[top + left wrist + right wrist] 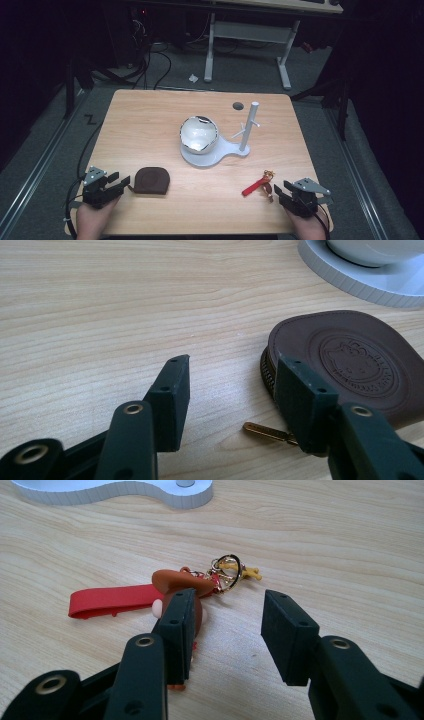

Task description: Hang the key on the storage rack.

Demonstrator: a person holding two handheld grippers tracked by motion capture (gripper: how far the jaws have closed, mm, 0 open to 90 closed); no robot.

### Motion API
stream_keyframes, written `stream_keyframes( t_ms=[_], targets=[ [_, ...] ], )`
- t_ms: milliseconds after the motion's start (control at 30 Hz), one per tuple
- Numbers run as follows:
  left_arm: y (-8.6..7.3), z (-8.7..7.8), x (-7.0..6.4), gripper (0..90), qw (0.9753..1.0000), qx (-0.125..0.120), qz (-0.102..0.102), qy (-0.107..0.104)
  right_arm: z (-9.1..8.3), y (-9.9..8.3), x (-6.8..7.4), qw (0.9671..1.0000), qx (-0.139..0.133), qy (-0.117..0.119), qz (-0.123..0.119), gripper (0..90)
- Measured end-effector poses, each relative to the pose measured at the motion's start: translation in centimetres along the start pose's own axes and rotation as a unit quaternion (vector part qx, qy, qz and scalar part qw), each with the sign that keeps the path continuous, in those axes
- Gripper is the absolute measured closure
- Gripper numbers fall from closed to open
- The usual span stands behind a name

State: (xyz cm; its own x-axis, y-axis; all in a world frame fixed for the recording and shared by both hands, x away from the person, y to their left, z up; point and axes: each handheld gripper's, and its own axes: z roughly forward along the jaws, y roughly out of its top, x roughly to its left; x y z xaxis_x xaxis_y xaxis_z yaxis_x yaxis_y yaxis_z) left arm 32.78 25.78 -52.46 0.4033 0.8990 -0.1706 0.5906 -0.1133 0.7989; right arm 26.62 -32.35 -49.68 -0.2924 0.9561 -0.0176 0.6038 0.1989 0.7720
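Note:
A brown leather zip pouch (152,180) (350,365) with an embossed cat face lies flat at the front left of the table. My left gripper (121,181) (232,397) rests just left of it, open, with nothing between its jaws; the pouch's brass zip pull (265,431) lies by the right jaw. At the front right lies a keychain: a red strap (252,187) (112,601), a brown figure (185,592) and a gold ring (269,174) (227,572). My right gripper (278,191) (227,630) sits open just behind it, its left jaw covering part of the figure.
A white stand (235,148) (150,492) holds a shiny round bowl (199,133) and an upright white post with pegs (249,126) at the table's middle. A dark round hole (238,105) sits near the far edge. A white desk frame (247,35) stands beyond the table.

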Motion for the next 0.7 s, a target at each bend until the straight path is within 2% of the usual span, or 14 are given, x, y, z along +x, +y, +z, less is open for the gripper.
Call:
stream_keyframes(
  t_ms=[500, 700],
  targets=[
    [0.0, 0.7, -0.3, 44.3, 0.9999, 0.013, 0.007, -0.004, 0.3, -0.1, -0.2, 0.9999, 0.010, 0.008, 0.001, 57.1],
    [0.1, 0.3, -0.1, 44.3, 1.0000, -0.007, 0.007, -0.001, 1.0, -0.1, -0.4, 0.9991, 0.037, 0.020, 0.011, 56.5]
  ],
)
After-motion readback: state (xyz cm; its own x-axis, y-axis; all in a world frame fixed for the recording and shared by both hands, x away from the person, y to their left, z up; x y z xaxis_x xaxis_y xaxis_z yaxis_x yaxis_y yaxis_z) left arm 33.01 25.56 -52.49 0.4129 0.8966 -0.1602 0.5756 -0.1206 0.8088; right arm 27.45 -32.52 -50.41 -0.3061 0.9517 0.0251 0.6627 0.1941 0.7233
